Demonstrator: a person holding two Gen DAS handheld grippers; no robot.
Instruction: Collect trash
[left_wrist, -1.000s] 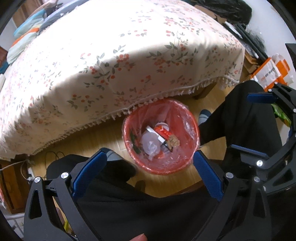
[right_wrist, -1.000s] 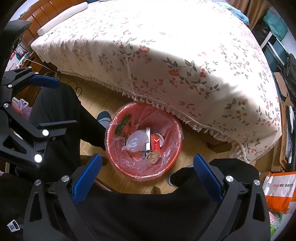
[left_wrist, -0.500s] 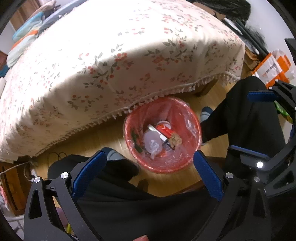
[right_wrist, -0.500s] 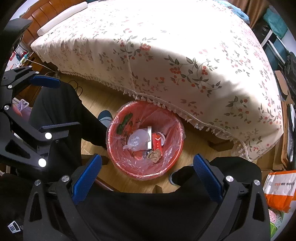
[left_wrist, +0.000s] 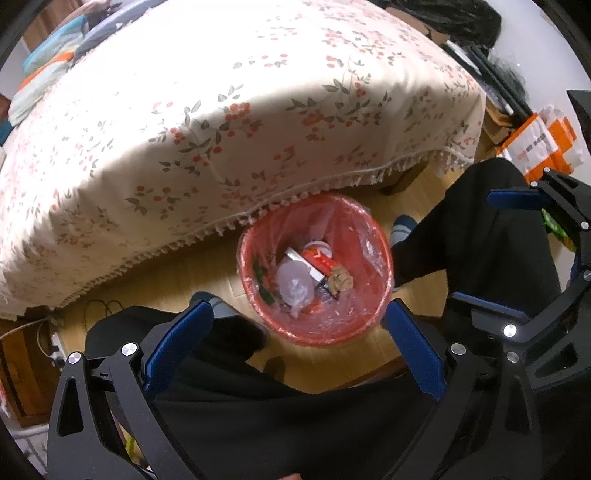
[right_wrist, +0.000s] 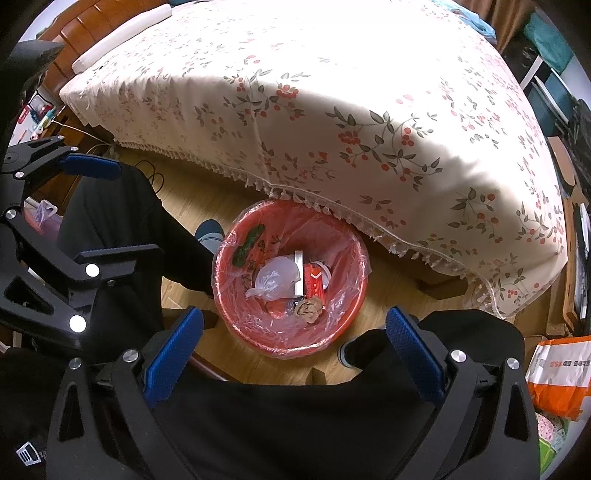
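A red bin (left_wrist: 369, 325) lined with clear plastic stands on the wood floor at the bed's edge; it also shows in the right wrist view (right_wrist: 354, 306). Inside lie a clear bag (right_wrist: 275, 277), a red and white packet (right_wrist: 314, 280), a crumpled brown paper ball (right_wrist: 308, 310) and a green wrapper (right_wrist: 247, 245). My left gripper (left_wrist: 299, 332) is open and empty, high above the bin. My right gripper (right_wrist: 295, 339) is open and empty, also above the bin. Each gripper shows in the other's view, the right (left_wrist: 517, 258) and the left (right_wrist: 99, 206).
A bed with a floral fringed cover (left_wrist: 221, 129) overhangs the bin. The person's black-trousered legs (left_wrist: 480, 240) flank the bin. An orange and white bag (left_wrist: 543, 140) lies on the floor at right. Cables (left_wrist: 103, 306) and a wooden cabinet (left_wrist: 18, 369) sit at left.
Both grippers have drifted slightly, so the bin sits a little lower and further right in the left wrist view. Both stay open and empty.
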